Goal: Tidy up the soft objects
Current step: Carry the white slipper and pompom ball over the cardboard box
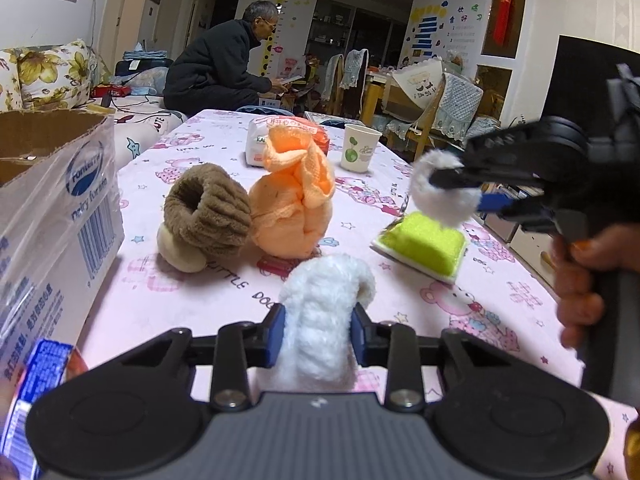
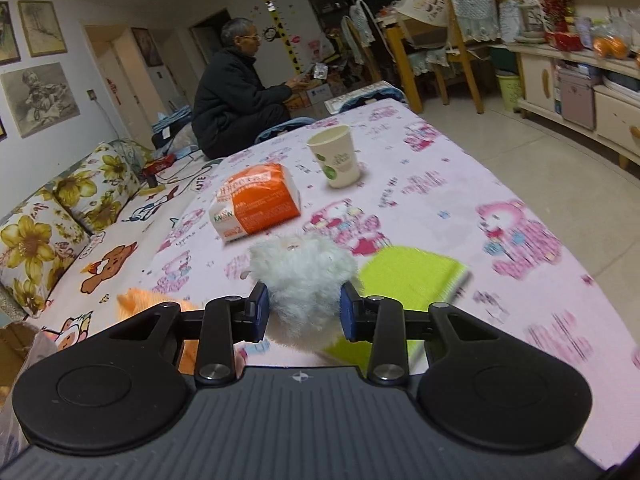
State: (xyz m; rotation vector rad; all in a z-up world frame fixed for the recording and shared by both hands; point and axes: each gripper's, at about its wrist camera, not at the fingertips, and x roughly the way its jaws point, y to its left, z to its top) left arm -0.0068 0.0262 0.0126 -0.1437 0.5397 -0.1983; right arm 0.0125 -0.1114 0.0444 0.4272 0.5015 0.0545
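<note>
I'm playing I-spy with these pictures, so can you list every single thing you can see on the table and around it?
fluffy pompom: 1, white, lifted over the table in the right gripper
fluffy roll: 1, white, between the left gripper's fingers
green sponge: 1, lime on a white base, on the table at right
orange cloth bundle: 1, peach-orange, table middle
brown plush piece: 1, brown and cream, touching the bundle's left
paper cup: 1, white with green print, far end
tissue pack: 1, orange and white, beside the cup
cardboard box: 1, white and blue print, left edge
tablecloth: 1, pink cartoon print
seated person: 1, dark jacket, beyond the table
right gripper: black, blue pads
left gripper: black, blue pads
</note>
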